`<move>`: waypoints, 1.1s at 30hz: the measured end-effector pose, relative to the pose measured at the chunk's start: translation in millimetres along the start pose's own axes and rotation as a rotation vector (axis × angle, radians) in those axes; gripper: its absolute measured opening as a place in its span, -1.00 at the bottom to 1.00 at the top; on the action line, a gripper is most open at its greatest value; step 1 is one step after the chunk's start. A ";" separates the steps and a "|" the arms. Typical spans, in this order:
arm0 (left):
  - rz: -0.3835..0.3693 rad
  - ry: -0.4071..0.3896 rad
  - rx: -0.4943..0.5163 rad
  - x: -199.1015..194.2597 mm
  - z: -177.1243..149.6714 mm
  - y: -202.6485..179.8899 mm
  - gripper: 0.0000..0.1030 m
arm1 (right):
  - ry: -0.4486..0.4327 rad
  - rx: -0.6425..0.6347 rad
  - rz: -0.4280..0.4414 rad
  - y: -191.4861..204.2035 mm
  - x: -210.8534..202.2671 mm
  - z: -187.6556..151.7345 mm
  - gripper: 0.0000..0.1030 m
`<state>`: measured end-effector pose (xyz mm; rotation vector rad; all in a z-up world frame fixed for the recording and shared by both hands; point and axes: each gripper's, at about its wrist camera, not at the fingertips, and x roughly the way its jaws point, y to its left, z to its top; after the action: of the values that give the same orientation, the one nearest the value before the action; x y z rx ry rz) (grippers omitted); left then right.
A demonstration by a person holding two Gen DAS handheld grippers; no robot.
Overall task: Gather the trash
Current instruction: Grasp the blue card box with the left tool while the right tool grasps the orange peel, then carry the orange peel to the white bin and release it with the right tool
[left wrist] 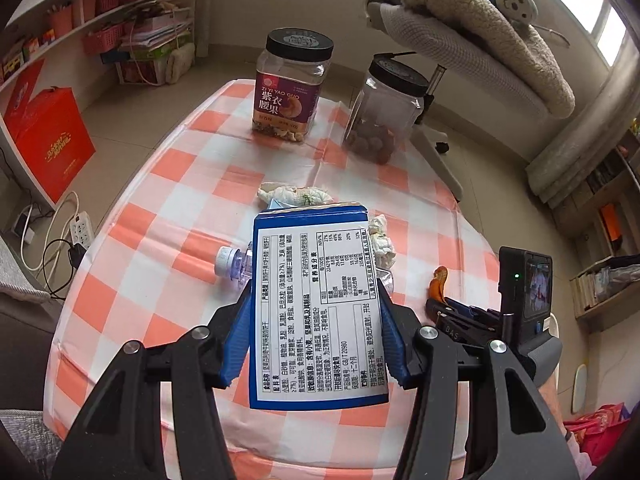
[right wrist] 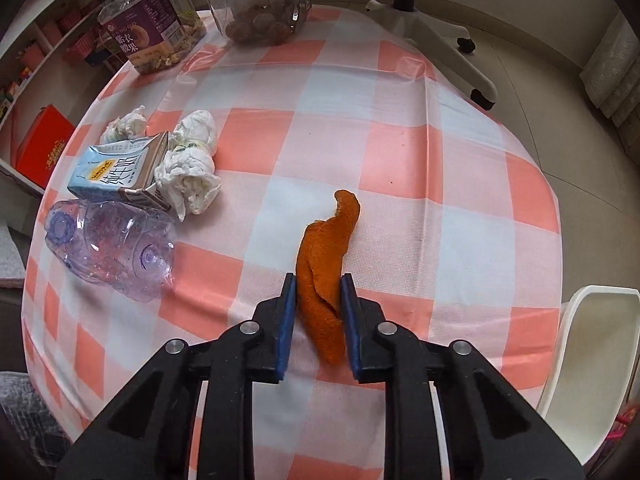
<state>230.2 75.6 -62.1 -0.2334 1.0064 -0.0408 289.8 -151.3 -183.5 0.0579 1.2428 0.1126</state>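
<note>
My left gripper (left wrist: 314, 300) held a blue box (left wrist: 316, 304) clamped between its fingers, above the checked table (right wrist: 400, 140). My right gripper (right wrist: 318, 292) pinched an orange peel (right wrist: 326, 264) lying on the cloth, well apart from the bottle (right wrist: 112, 248), carton (right wrist: 116, 172) and tissues (right wrist: 192, 168).

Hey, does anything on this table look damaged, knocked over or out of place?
Yes. A clear plastic bottle lies on its side, crushed, at the table's left edge. Beside it a milk carton lies tipped over with crumpled tissues against it. The two snack jars stand upright and look fine.
</note>
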 end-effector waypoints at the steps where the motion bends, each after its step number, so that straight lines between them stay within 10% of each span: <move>1: 0.003 0.000 -0.012 0.4 0.2 3.1 0.06 | -0.004 0.017 0.017 -1.0 -4.1 0.3 -0.67; 18: -0.002 -0.073 -0.004 -23.3 -4.3 -0.1 0.06 | -0.310 0.018 0.145 2.4 -136.9 -22.0 -0.69; 33: -0.004 -0.104 0.114 -25.4 -25.5 -35.9 0.06 | -0.415 0.043 0.042 -46.6 -183.4 -54.7 -0.68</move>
<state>197.7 39.7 -46.4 -0.1316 0.8972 -0.0887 182.3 -220.0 -33.4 0.1379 0.8296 0.1040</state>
